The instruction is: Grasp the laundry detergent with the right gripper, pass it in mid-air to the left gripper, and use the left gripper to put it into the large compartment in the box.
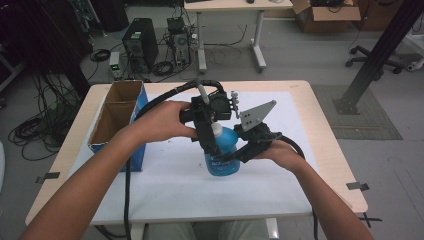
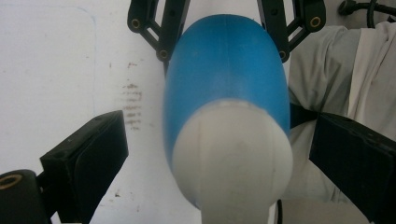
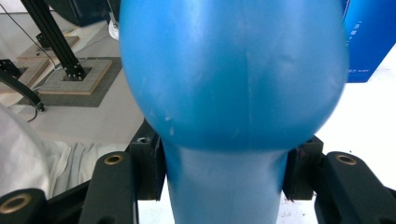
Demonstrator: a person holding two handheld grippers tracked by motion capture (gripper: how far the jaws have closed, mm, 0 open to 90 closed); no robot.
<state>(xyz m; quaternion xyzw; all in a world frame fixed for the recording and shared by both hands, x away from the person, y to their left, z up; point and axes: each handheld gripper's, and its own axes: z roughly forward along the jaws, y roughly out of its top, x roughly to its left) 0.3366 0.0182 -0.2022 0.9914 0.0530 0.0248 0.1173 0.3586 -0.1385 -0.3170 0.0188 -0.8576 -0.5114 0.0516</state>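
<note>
Smooth rounded blue plastic bottle (image 3: 232,70)

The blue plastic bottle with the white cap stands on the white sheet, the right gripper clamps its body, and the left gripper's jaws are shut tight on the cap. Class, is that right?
One detail is wrong. The left gripper is not shut on the white cap: the left gripper view shows both jaws standing apart from it. The blue plastic bottle does stand on the white sheet, clamped by the right gripper.

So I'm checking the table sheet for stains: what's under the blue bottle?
The white sheet, with brown smudges beside the blue bottle. The patch directly beneath its base is covered.
</note>
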